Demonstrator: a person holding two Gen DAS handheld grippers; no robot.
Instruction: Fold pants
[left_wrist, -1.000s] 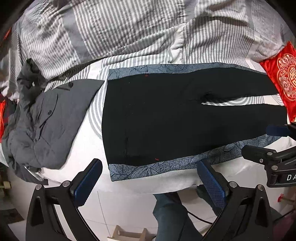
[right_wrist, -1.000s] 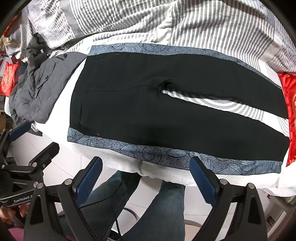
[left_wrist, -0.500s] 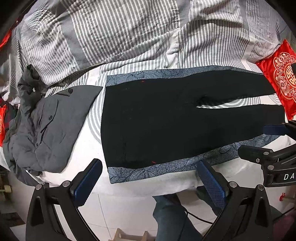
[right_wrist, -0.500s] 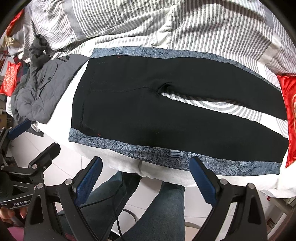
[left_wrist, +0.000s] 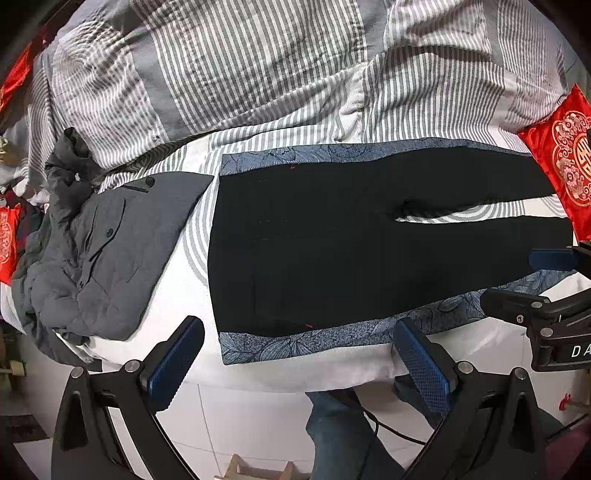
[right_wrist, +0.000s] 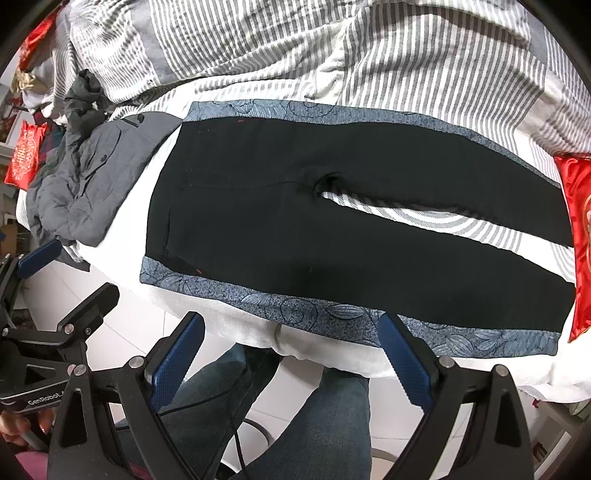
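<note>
We see the black pants (left_wrist: 369, 240) flat on the bed (left_wrist: 258, 74) at 12 o'clock — both grippers' fingers (left_wrist: 175, 363) spread apart, empty.

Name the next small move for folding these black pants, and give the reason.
Probably bring both grippers forward and down to the near edge of the black pants. The pants lie flat and spread on the bed, legs apart, nothing folded yet. The left gripper and right gripper hang open off the bed's edge, holding nothing, so a grip on the near leg likely comes first.
</note>
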